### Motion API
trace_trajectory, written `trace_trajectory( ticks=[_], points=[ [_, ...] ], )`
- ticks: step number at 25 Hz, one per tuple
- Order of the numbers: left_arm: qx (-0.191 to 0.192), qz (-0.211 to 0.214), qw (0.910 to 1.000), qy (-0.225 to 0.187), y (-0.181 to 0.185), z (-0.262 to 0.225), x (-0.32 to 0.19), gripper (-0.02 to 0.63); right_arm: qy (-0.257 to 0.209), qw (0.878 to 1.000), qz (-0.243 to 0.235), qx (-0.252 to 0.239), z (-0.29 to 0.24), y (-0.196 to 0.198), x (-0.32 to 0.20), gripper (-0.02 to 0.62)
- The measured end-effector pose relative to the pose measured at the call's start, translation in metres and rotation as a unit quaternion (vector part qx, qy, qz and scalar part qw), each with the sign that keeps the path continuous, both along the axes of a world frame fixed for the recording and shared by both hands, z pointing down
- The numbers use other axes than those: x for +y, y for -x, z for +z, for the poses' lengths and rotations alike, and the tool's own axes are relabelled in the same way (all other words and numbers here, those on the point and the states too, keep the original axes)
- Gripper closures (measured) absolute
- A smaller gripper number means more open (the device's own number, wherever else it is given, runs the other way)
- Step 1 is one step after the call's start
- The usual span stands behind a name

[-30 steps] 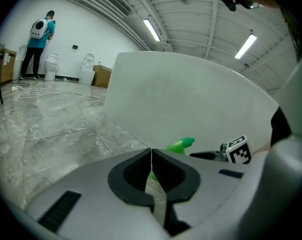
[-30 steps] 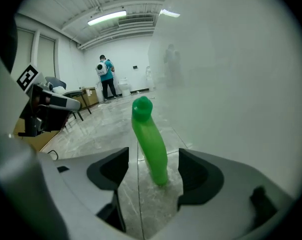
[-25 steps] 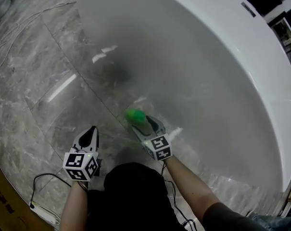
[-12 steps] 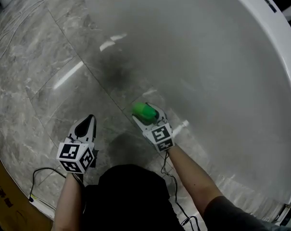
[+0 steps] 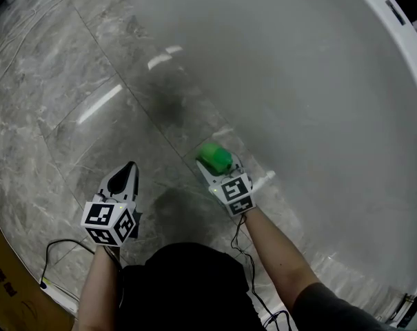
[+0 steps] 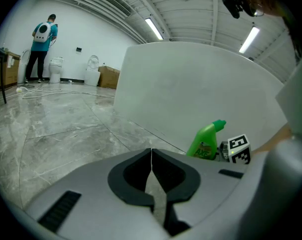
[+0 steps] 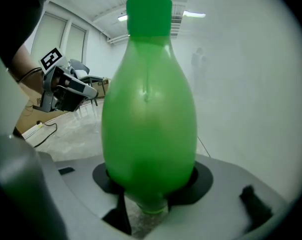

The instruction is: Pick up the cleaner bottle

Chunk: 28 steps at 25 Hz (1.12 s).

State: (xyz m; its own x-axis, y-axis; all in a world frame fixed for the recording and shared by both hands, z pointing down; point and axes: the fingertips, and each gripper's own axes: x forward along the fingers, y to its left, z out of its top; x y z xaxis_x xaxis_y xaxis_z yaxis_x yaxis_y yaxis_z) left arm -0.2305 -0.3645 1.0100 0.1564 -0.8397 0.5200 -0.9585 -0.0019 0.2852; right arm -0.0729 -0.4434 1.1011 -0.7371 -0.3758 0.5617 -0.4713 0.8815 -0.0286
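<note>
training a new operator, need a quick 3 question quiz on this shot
1. True or false: the left tool has its jaws together with nothing between them.
2. The green cleaner bottle stands between the jaws of: A) the left tool B) the right tool C) neither.
3. What big white thing rises just behind the bottle?

Key: 1 true. 2 B; its jaws are closing on the bottle between them. 3 the bathtub.
</note>
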Motion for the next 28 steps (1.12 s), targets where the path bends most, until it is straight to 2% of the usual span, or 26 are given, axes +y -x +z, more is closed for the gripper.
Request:
trace_trajectory(
  ticks=[3, 6, 9, 11, 14, 17, 19, 22, 28],
  points=[
    [0.002, -0.001, 1.0000, -0.003, 0.002, 0.001, 0.004, 0.591, 0.021, 0.999, 0.027, -0.012, 0.000, 0.002, -0.006, 0.388],
    [0.006, -0.004, 1.0000, -0.005, 0.006, 0.002, 0.012, 0.591, 0.087, 0.992, 0.077, -0.055, 0.004, 0.000, -0.011, 0.391],
    [0.004, -0.011, 0.9999, -0.004, 0.016, 0.004, 0.021, 0.591, 0.165, 0.972, 0.130, -0.109, 0.006, -0.001, -0.011, 0.393],
    [0.000, -0.015, 0.9999, -0.003, 0.021, 0.003, 0.027, 0.591, 0.193, 0.960, 0.153, -0.133, 0.005, -0.001, -0.007, 0.393],
    [0.000, -0.024, 0.9997, -0.009, 0.027, -0.003, 0.035, 0.591, 0.227, 0.944, 0.167, -0.171, -0.003, 0.001, 0.002, 0.393],
    [0.002, -0.029, 0.9994, -0.018, 0.028, -0.011, 0.040, 0.591, 0.267, 0.923, 0.172, -0.218, -0.020, 0.006, 0.013, 0.393],
    [0.003, -0.028, 0.9994, -0.020, 0.026, -0.018, 0.044, 0.591, 0.283, 0.912, 0.169, -0.243, -0.038, 0.010, 0.019, 0.394],
    [0.000, -0.008, 0.9997, -0.022, 0.015, -0.037, 0.047, 0.591, 0.285, 0.906, 0.165, -0.266, -0.078, 0.012, 0.024, 0.394],
    [0.001, 0.029, 0.9995, -0.011, -0.003, -0.104, 0.082, 0.591, 0.304, 0.883, 0.177, -0.312, -0.178, 0.006, 0.047, 0.394]
  ],
)
